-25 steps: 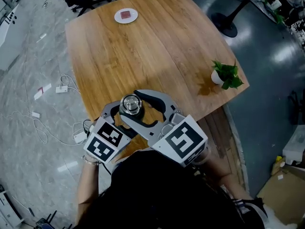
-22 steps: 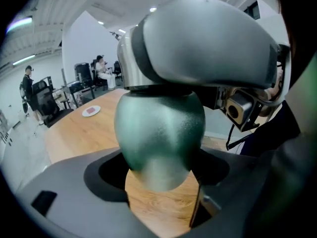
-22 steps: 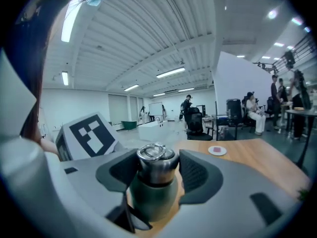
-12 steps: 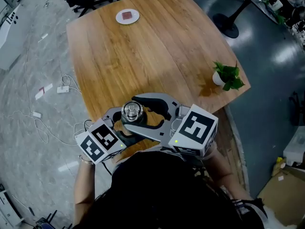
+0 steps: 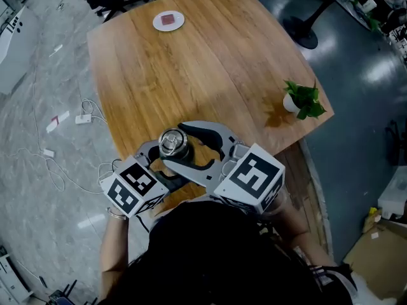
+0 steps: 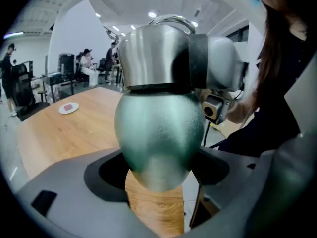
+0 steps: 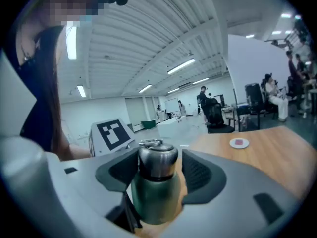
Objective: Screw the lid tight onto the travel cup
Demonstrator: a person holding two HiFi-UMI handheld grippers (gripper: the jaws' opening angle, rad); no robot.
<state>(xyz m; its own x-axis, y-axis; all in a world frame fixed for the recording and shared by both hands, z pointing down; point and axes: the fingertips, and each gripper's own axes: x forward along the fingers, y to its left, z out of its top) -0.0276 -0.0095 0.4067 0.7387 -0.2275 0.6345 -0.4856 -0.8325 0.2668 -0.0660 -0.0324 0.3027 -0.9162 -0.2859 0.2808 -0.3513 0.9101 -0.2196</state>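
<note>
Left gripper (image 5: 164, 159): clenched on the green body of the travel cup (image 6: 158, 133), one dark pad on each flank of the body.

Right gripper (image 7: 157, 167): released. Its jaws bracket the steel lid (image 7: 157, 157). One pad lies against the lid; a thin gap shows at the other.

Cup position: upright, lid on, over the near edge of the wooden table (image 5: 191, 68), directly in front of the person. No view shows whether the base rests on the wood.

Obstructions, head view: the lower jaw of the right gripper crosses in front of the cup, so only the lid top shows. The two marker cubes (image 5: 133, 192) (image 5: 251, 178) sit just below the jaws, with the person's dark top (image 5: 210, 259) beneath them.

Surface: light wood with rounded corners. A white saucer (image 5: 168, 21) carrying a small reddish square stands at the far edge, well apart from the cup. A small potted plant (image 5: 302, 100) in a white pot stands at the right edge.

Room: glossy grey floor. White cables and a power strip (image 5: 81, 119) lie left of the table. A dark round pedestal base (image 5: 299, 33) stands beyond the right corner. A cardboard box (image 5: 381, 259) sits at lower right. The right gripper view shows ceiling strip lights (image 7: 181, 66), an office chair (image 7: 215, 115) and seated people (image 7: 275, 95) in the distance.
</note>
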